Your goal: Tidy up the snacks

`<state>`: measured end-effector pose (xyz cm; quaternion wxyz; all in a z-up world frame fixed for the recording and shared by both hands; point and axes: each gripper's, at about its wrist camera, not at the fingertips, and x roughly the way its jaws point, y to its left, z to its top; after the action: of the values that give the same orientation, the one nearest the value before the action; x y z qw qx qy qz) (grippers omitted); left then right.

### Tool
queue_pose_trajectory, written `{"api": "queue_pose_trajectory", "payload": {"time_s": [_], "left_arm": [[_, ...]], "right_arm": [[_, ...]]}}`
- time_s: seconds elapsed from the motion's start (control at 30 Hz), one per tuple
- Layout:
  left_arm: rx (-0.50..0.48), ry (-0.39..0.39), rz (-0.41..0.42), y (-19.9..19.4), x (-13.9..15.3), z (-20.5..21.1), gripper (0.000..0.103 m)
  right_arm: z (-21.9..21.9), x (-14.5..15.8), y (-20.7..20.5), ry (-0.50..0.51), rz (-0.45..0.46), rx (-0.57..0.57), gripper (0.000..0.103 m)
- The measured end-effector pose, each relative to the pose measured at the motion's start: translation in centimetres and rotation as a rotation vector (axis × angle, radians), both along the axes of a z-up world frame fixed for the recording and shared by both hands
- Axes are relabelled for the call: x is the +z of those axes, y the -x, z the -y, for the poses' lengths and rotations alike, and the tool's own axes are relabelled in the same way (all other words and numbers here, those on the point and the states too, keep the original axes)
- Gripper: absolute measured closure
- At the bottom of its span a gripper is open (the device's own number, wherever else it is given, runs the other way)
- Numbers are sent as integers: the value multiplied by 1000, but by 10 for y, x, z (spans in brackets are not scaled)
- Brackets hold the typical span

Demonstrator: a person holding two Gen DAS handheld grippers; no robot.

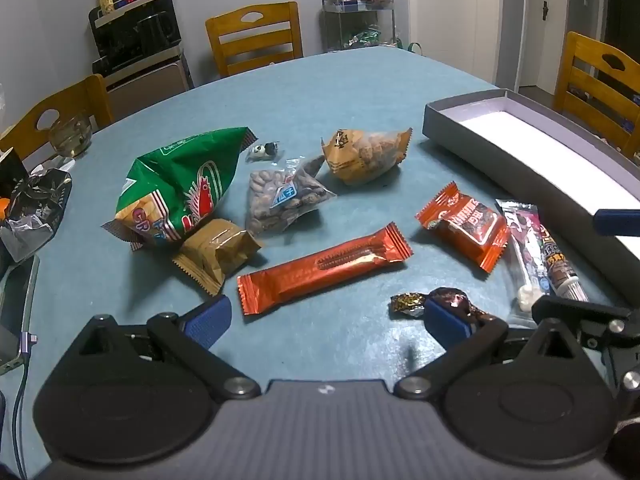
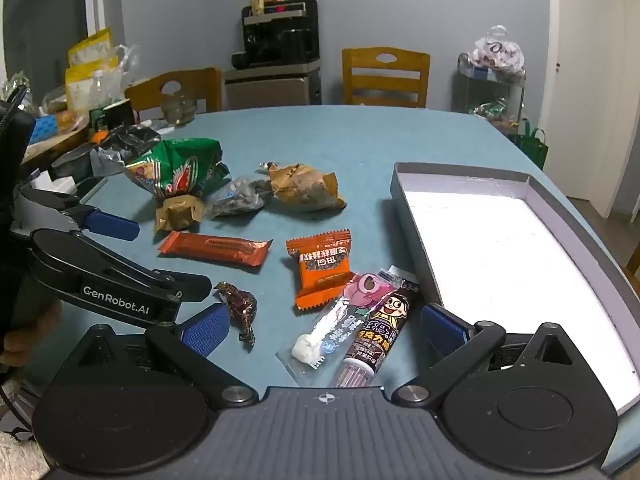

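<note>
Your left gripper [image 1: 326,322] spread wide – nothing between pads, right gripper [image 2: 324,330] spread too, snacks loose on worktop [image 1: 360,92], box [image 2: 472,248] empty

Left gripper [image 1: 326,318] and right gripper [image 2: 326,330] both pitched downward, jaws spread wide with nothing between the blue pads, side by side.

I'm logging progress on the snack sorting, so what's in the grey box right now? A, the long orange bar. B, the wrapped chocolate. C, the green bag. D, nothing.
D: the box shows only its bare white floor, while the bar, bag and chocolate all lie on the table.
</note>
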<state>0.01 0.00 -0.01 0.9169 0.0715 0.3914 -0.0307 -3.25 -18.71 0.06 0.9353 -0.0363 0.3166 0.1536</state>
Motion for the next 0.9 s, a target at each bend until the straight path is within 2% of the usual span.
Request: {"api": "queue_pose_trajectory", "payload": {"time_s": [0.9], "left_arm": [[0,1,-3,-1,-3,0,0]], "right_arm": [[-1,-2,0,1,-6,2,0]]}}
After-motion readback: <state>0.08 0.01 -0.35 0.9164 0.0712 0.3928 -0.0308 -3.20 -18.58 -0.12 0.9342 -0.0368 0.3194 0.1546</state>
